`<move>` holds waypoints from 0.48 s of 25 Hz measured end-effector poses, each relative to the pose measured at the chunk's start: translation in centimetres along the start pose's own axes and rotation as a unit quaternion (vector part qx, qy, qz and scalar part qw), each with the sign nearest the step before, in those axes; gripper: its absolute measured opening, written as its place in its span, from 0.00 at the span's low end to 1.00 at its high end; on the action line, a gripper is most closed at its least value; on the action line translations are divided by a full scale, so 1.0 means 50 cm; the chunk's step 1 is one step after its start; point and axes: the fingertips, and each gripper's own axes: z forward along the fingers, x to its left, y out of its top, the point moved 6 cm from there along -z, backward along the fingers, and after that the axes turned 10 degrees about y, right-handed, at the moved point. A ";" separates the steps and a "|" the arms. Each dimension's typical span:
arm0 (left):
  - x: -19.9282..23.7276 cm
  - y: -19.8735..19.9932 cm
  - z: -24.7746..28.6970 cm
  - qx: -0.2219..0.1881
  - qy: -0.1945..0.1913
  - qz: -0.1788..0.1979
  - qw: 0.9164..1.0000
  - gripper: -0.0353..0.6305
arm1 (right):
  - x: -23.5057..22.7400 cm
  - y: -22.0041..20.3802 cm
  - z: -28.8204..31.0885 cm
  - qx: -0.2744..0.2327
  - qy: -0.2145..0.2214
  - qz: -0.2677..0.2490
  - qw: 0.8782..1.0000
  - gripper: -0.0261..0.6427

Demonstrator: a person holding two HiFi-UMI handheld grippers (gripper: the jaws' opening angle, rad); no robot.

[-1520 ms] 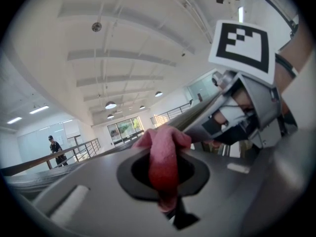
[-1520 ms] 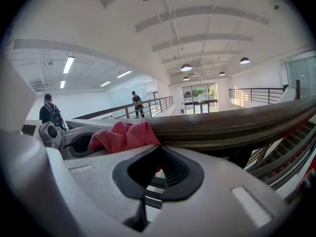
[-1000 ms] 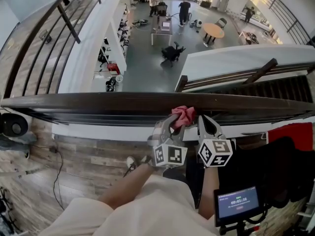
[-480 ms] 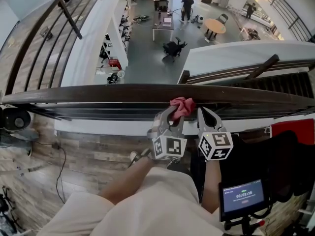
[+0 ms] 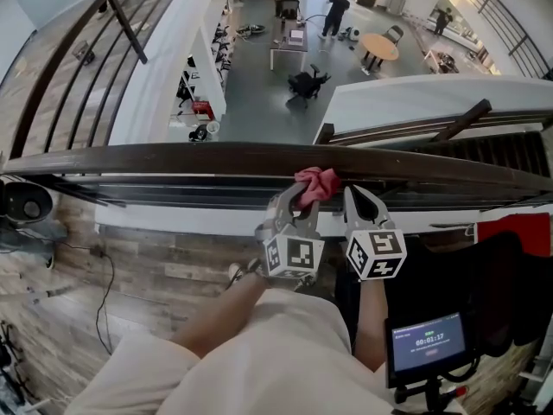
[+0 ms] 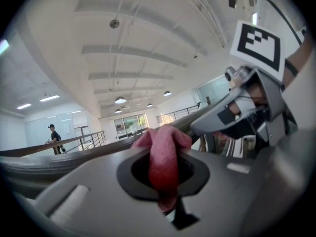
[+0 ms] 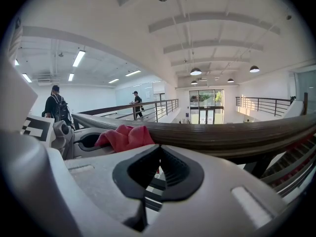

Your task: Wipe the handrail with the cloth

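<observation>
Jaws of the left hand-held gripper (image 5: 296, 201) are pinching the pink cloth (image 5: 317, 183), which is bunching against the near edge of the dark wooden handrail (image 5: 155, 159). Just beside it, the right hand-held gripper (image 5: 356, 199) is sitting closed on nothing. Bare handrail is stretching far to both sides.

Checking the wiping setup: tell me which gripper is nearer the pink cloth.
Left. The left gripper is shut on the cloth; the right gripper sits shut and empty just right of it.
</observation>
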 end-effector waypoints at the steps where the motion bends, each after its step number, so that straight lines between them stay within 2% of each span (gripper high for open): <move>1: 0.002 -0.001 -0.001 0.000 0.001 -0.001 1.000 0.09 | 0.000 0.001 0.000 0.000 0.000 0.000 1.000 0.04; 12: 0.035 -0.001 -0.014 -0.001 0.006 -0.004 1.000 0.09 | 0.006 0.016 0.012 -0.003 0.000 0.008 1.000 0.04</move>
